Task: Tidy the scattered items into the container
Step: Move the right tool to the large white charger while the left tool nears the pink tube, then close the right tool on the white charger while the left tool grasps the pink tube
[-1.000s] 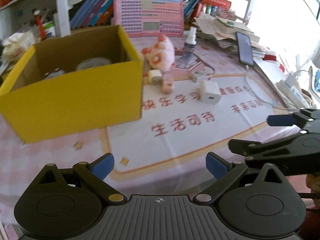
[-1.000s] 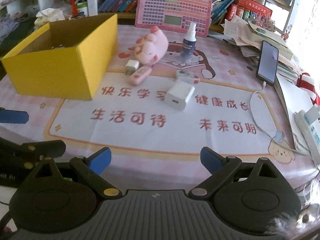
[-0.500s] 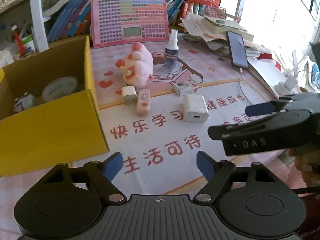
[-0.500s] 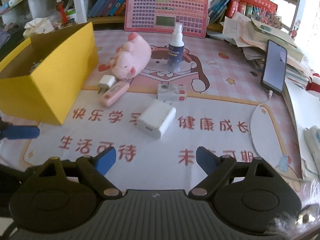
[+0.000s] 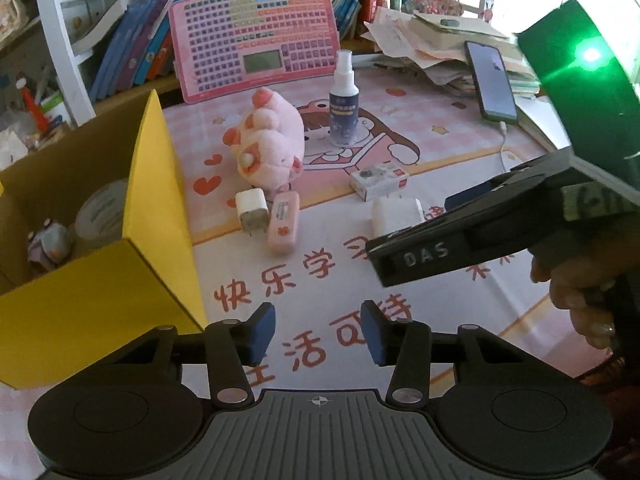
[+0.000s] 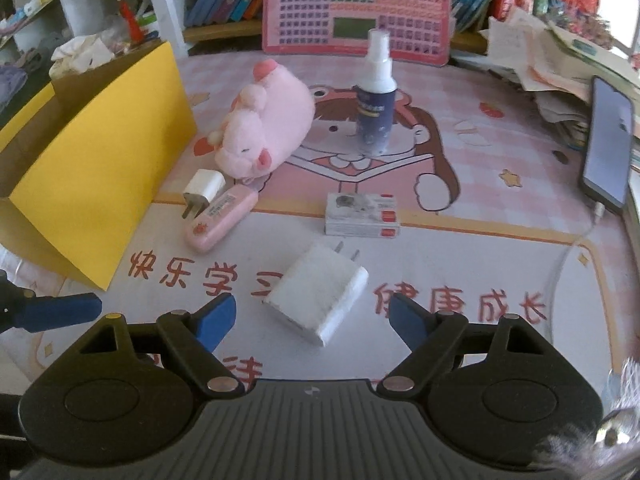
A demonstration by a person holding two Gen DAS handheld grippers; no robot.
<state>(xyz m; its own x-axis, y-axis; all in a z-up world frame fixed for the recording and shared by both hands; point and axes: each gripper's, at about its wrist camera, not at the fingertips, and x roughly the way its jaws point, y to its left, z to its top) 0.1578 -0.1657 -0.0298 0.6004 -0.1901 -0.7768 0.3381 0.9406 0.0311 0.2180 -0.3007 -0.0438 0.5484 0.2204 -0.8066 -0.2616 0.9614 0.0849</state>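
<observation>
The yellow box stands at the left and holds a tape roll and a small figure. On the mat lie a pink pig plush, a spray bottle, a small white plug, a pink case and a small carton. A large white charger lies just ahead of my right gripper, between its closing jaws, and the pads are clear of it. My left gripper hovers over the mat's red lettering with its jaws closing on nothing.
A pink toy keyboard leans on the bookshelf at the back. A phone on a cable rests on stacked papers at the right. A person's hand holds the right gripper's body, which crosses the left wrist view.
Both grippers moved forward over the mat toward the items. The left jaws narrowed a lot. The right gripper came up to the white charger and its jaws drew in slightly.
</observation>
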